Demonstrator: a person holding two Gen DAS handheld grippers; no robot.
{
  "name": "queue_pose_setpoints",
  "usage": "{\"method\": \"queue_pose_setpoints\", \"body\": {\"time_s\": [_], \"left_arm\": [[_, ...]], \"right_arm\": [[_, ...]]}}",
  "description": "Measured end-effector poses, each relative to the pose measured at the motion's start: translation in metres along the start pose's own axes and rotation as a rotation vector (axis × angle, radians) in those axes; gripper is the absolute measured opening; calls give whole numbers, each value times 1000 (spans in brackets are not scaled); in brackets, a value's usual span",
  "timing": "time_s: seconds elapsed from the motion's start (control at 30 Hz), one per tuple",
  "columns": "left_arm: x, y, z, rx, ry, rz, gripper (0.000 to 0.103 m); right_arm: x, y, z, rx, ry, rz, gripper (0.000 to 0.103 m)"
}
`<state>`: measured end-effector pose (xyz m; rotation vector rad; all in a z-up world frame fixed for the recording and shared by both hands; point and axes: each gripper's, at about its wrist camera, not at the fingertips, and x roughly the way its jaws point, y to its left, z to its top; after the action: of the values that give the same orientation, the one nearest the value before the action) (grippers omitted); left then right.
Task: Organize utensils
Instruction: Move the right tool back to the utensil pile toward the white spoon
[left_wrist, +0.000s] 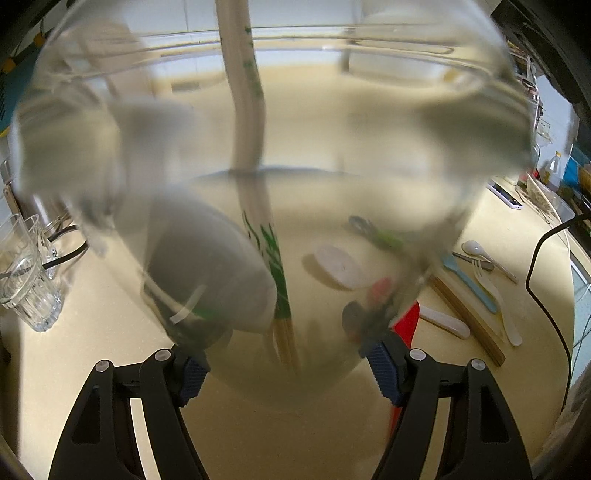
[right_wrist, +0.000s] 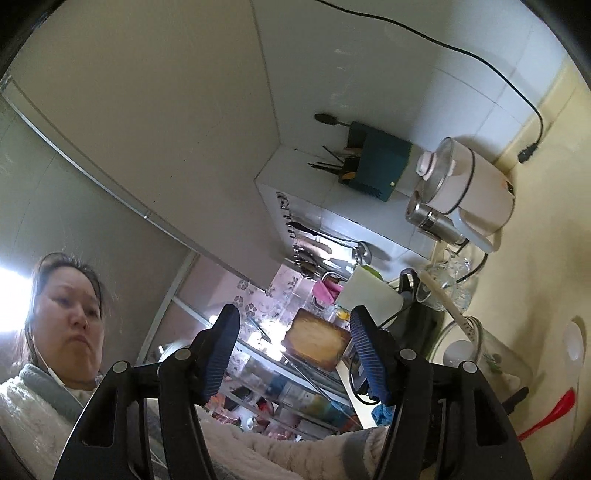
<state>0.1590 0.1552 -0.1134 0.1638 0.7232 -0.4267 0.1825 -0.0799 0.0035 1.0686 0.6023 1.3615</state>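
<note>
A clear glass (left_wrist: 461, 147) fills the left wrist view. My left gripper (left_wrist: 286, 369) is shut on its lower wall, with a blue pad on each side. Inside it stand chopsticks in a white sleeve with green print (left_wrist: 255, 184), their bare wooden tips at the bottom. Through the glass, a white rice paddle (left_wrist: 340, 266) and a green-handled tool (left_wrist: 384, 236) show blurred on the counter. Right of the glass lie a red spoon (left_wrist: 408, 321), a blue spoon (left_wrist: 469, 280), a white fork (left_wrist: 495, 295) and a white spoon (left_wrist: 476, 249). My right gripper (right_wrist: 295, 350) is open and empty, tilted up at the room.
Empty ribbed tumblers (left_wrist: 26, 273) stand at the counter's left. A black cable (left_wrist: 546, 277) runs along the right edge. The right wrist view shows a person in a white sweater (right_wrist: 33, 417), a white kettle (right_wrist: 469, 199), a teal knife block (right_wrist: 376, 166) and the held glass (right_wrist: 495, 358).
</note>
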Motion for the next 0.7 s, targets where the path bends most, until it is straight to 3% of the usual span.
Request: {"method": "queue_pose_setpoints", "body": {"time_s": [0.13, 0.23, 0.3, 0.33, 0.43, 0.5, 0.63, 0.7], "left_arm": [[0, -1, 0, 0, 0, 0, 77], [0, 0, 0, 0, 0, 0, 77], [0, 0, 0, 0, 0, 0, 77], [0, 0, 0, 0, 0, 0, 77], [0, 0, 0, 0, 0, 0, 77], [0, 0, 0, 0, 0, 0, 77], [0, 0, 0, 0, 0, 0, 77], [0, 0, 0, 0, 0, -1, 77]], "right_arm": [[-5, -11, 1, 33, -6, -9, 65], [-10, -18, 4, 46, 10, -97, 68], [-11, -25, 9, 53, 39, -254, 68], [-11, -29, 13, 41, 70, -403, 69], [-3, -39, 17, -32, 183, -710, 69], [5, -45, 16, -83, 242, -852, 69], [34, -87, -1, -181, 485, -1236, 69], [47, -105, -13, -211, 576, -1319, 69]]}}
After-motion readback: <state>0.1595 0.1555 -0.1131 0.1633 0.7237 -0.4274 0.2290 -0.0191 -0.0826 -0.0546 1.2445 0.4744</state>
